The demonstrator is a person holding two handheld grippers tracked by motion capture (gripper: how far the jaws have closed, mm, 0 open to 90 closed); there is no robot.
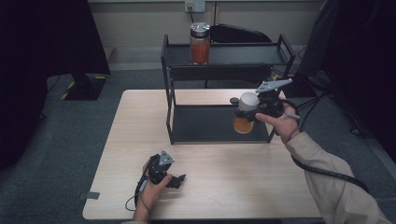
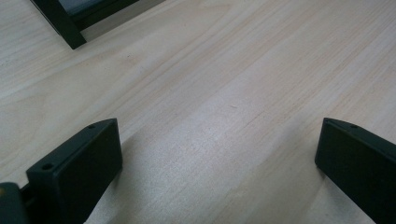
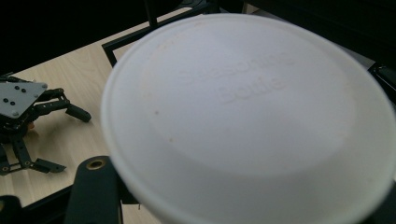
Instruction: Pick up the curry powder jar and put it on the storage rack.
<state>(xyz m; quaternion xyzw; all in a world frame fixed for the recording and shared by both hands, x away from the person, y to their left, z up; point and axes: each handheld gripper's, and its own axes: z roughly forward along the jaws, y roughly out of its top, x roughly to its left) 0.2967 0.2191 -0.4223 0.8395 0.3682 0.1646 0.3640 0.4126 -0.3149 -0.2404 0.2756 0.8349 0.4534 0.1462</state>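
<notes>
The white-lidded jar [image 1: 246, 113] of orange contents, right of centre in the high view, hangs clamped in the right gripper [image 1: 254, 109] above the black rack's lower shelf [image 1: 205, 123], not yet placed, while the left gripper [image 1: 175, 179] rests wide open and empty on the table [image 1: 233, 186].

The high view overlooks the table [image 1: 210, 186] and rack [image 1: 224, 51]; both gripper views sit close, apparently sharing its wood.

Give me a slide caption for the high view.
Right gripper holds a white-lidded jar at the black rack; left gripper rests open on the table.
</notes>
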